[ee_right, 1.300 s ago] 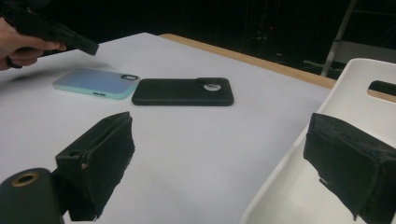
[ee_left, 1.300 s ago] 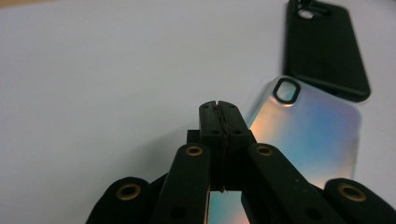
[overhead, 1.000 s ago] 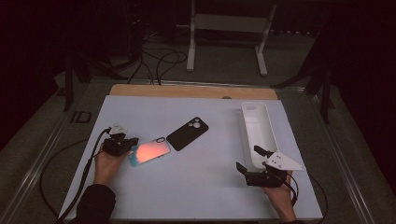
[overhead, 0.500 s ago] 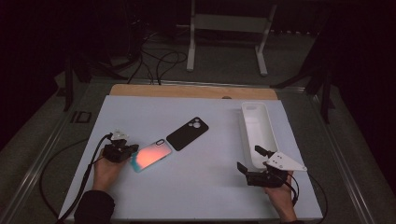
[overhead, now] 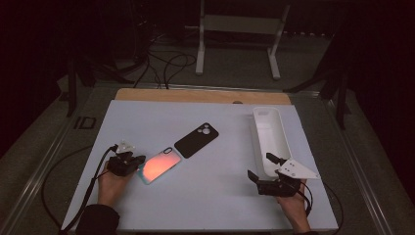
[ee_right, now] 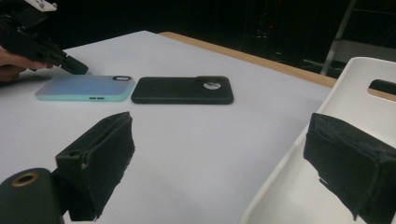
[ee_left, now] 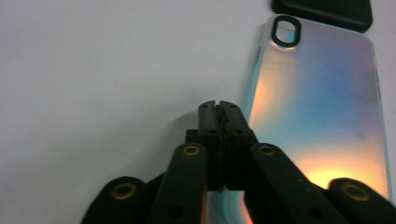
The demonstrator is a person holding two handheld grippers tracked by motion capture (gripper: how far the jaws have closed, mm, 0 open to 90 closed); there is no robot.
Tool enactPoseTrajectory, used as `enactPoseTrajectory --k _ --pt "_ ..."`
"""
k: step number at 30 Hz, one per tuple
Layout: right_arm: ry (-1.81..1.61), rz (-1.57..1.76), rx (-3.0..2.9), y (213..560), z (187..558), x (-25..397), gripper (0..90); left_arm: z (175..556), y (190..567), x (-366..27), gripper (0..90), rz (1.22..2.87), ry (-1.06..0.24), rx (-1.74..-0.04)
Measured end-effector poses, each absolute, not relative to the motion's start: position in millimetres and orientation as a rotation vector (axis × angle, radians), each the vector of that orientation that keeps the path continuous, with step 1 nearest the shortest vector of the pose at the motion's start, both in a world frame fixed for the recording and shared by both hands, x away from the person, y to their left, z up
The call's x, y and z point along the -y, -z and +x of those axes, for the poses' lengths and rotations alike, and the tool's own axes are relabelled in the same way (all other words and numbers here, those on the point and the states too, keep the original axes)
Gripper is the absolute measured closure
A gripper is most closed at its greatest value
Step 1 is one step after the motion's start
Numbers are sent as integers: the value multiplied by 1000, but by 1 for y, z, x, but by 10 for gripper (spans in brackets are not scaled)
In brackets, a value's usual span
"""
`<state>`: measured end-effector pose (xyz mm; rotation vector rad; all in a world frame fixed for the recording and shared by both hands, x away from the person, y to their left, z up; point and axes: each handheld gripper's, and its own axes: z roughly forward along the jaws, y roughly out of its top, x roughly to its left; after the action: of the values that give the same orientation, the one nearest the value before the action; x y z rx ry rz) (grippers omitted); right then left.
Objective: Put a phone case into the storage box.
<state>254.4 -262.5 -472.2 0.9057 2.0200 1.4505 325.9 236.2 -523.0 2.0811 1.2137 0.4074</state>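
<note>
Jaws of the left gripper [overhead: 139,164] press together beside a glossy iridescent orange-to-teal phone case [overhead: 159,165] lying flat on the pale table [overhead: 215,196]. Its corner meets a matte black phone case [overhead: 196,139]. The right gripper [overhead: 259,169], spread wide, straddles a white plastic tray's [overhead: 270,134] near end.

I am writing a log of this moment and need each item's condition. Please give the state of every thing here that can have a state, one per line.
Iridescent case: flat on the table, back up, corner touching the black case.
Black case: flat, back up.
White tray: upright, appears empty.
Left tool: shut, holding nothing, at the iridescent case's edge.
Right tool: open, by the tray's near end.
</note>
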Motion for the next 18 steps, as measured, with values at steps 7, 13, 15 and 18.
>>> enactPoseTrajectory --k 7,13,15,18 --pt "-1451 908 -2015 473 255 262 84 304 501 -249 698 1879 -493 -1185" --pt "-1446 903 -2018 473 256 260 84 271 484 -254 583 1751 -542 -1058" --pt "-1445 898 -2013 472 256 261 84 263 480 -254 495 1730 -559 -1040" --pt "-1451 904 -1995 469 256 264 84 254 479 -254 366 1718 -563 -1044"
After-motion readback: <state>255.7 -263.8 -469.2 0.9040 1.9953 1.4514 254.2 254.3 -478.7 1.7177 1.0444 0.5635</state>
